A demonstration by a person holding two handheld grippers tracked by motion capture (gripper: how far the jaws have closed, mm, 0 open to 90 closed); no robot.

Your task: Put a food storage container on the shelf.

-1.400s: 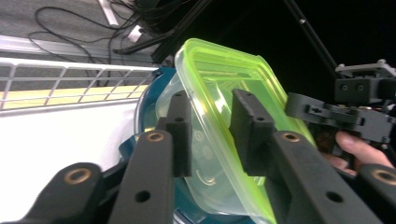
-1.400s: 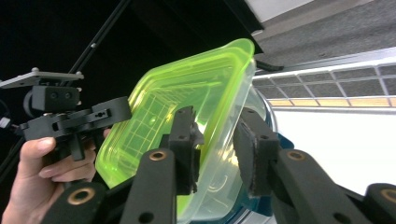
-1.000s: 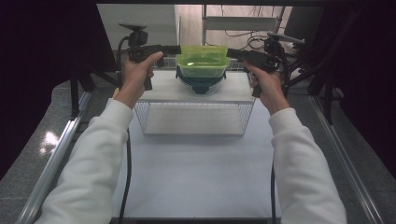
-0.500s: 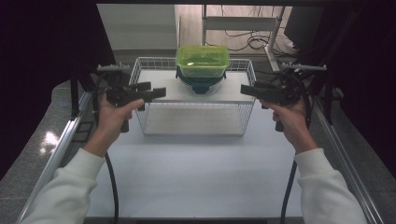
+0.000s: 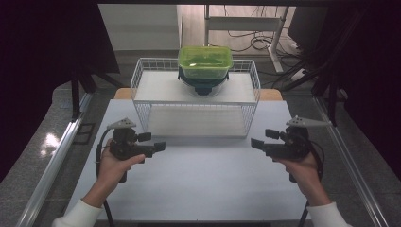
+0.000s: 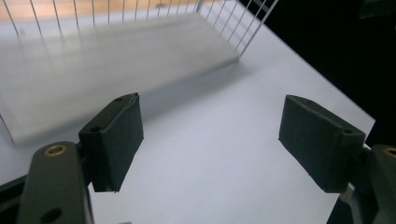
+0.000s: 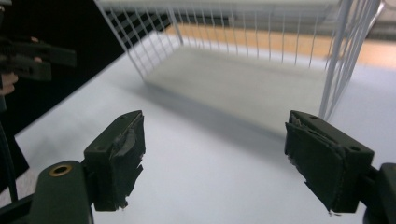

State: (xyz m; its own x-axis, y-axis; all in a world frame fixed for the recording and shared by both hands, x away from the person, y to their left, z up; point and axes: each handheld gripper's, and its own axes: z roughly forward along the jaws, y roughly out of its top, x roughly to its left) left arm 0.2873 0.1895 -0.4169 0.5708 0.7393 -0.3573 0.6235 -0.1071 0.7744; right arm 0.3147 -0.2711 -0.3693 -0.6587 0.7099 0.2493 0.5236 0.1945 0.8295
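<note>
hovering over the white tabletop (image 5: 198, 184) just in front of the white wire rack (image 5: 196, 116), the left gripper (image 5: 158, 146) and right gripper (image 5: 257, 143) face each other, well apart. both have their jaws spread wide with nothing between them. the green lidded container (image 5: 205, 61) sits on a dark bowl (image 5: 203, 85) on the rack's top shelf, toward its far edge.

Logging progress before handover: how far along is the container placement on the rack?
Done: the green container sits on the dark bowl on top of the white wire rack. In hand: nothing; the left tongs and right tongs are open and empty, low over the white table in front of the rack. Left: nothing obvious; it looks like the wrap-up.
</note>
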